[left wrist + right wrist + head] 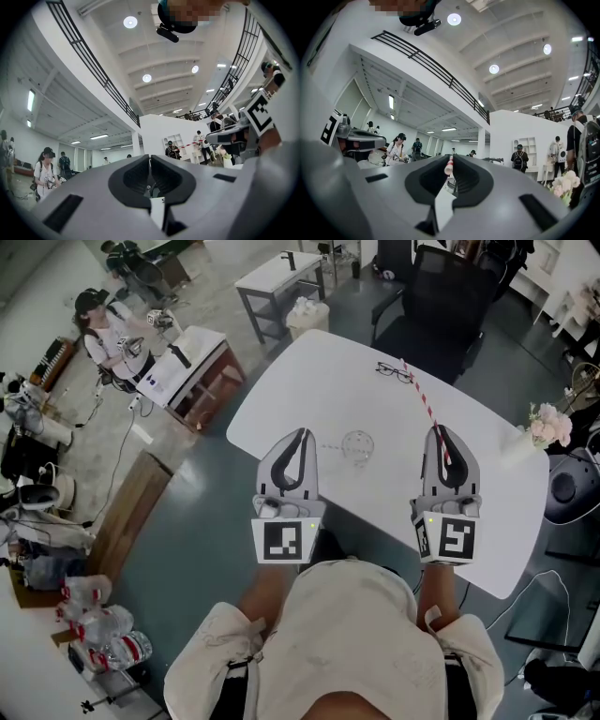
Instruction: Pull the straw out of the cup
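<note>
A clear glass cup [357,446] stands on the white table [319,381], between my two grippers and touched by neither. My right gripper [438,433] is shut on a red-and-white striped straw [420,392], which slants up and away from the jaws, clear of the cup. In the right gripper view the straw's end [449,165] shows pinched between the jaws. My left gripper [300,434] hangs left of the cup, shut, with nothing between its jaws. In the left gripper view its tips [150,160] meet, and the right gripper [234,136] with the straw [188,144] shows beyond.
A pair of glasses [395,370] lies at the table's far side. A vase of pale flowers [548,425] stands at the right edge. A black office chair [441,306] sits behind the table. Other people [117,334] and small tables stand farther off.
</note>
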Tool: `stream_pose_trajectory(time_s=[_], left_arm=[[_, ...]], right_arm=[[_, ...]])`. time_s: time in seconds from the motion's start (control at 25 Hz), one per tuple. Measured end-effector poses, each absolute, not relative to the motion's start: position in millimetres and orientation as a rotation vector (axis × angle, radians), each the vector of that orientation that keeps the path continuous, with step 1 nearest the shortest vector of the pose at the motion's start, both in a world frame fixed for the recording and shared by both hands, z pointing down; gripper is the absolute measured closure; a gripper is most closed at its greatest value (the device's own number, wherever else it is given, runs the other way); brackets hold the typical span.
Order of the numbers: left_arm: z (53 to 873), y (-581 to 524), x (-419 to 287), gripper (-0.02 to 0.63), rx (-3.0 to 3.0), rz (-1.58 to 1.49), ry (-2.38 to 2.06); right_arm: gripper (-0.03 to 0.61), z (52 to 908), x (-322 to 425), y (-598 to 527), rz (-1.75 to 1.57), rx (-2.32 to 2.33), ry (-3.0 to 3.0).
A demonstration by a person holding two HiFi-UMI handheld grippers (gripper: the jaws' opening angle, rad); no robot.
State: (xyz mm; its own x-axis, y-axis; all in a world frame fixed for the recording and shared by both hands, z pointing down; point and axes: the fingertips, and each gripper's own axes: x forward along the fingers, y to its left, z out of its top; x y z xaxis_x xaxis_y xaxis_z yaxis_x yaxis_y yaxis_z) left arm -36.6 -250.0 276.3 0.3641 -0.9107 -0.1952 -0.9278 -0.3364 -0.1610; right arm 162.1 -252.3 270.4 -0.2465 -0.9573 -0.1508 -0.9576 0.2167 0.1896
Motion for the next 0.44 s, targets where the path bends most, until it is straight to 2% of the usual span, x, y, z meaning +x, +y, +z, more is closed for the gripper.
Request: stream_pose_trajectory(time_s=[0.44], left_arm=[[283.3, -246.7, -43.0, 0.598, -2.383, 0.101, 1.655]], right_arm=[[0.555, 277.8, 156.2, -249.0, 0.383, -1.931, 2.463]])
